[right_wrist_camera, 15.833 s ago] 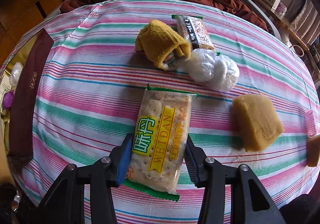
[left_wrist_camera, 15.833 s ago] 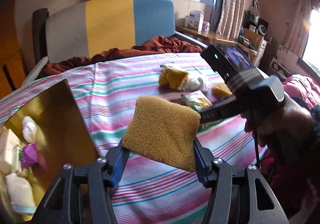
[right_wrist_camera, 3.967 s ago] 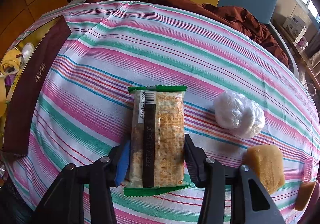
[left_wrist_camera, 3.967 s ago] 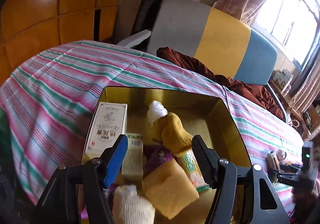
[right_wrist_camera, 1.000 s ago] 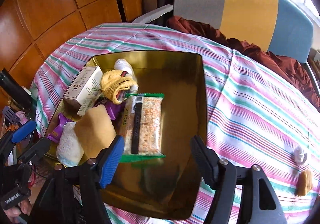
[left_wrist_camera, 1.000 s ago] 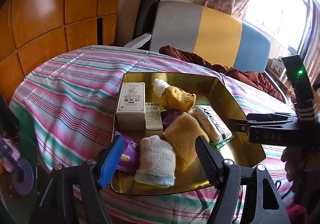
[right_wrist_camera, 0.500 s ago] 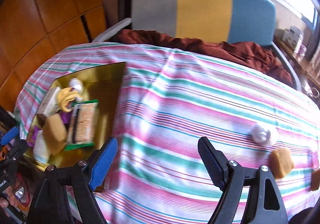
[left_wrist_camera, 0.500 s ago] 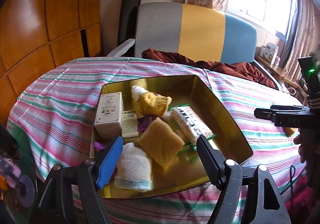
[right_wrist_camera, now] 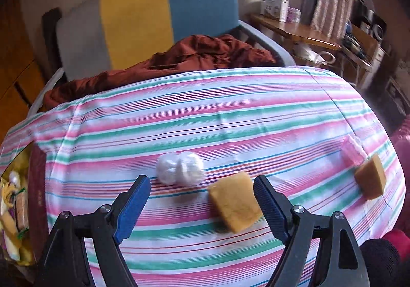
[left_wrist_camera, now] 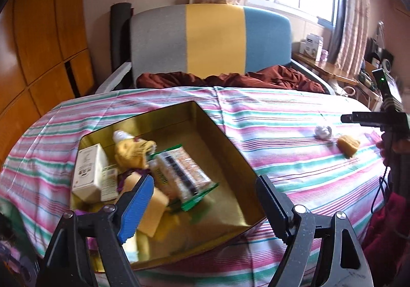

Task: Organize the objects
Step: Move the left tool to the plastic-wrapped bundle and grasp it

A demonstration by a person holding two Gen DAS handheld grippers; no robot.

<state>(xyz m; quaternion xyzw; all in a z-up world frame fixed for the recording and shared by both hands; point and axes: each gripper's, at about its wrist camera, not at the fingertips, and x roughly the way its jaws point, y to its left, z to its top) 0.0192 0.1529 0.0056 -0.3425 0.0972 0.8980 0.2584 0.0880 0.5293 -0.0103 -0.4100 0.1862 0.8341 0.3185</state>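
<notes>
A wide band of bare striped tablecloth (right_wrist_camera: 230, 118) lies open between the gold tin (left_wrist_camera: 220, 133) and the loose items at the table's right end. The tin's left half is crowded: a white carton (left_wrist_camera: 88, 174), a yellow knit piece (left_wrist_camera: 133, 150), a cracker packet (left_wrist_camera: 182, 177) and a yellow sponge (left_wrist_camera: 151, 210) packed close; its right half shows clear gold floor. Ahead of the right gripper (right_wrist_camera: 202, 207), its jaws apart and empty, a white plastic bundle (right_wrist_camera: 179, 168) and a tan sponge (right_wrist_camera: 234, 201) lie near each other. A second sponge (right_wrist_camera: 371, 179) and a pink packet (right_wrist_camera: 353, 150) sit at the edge. Rust-red cloth (right_wrist_camera: 194, 56) and a chair back (right_wrist_camera: 164, 13) close off the far side.
</notes>
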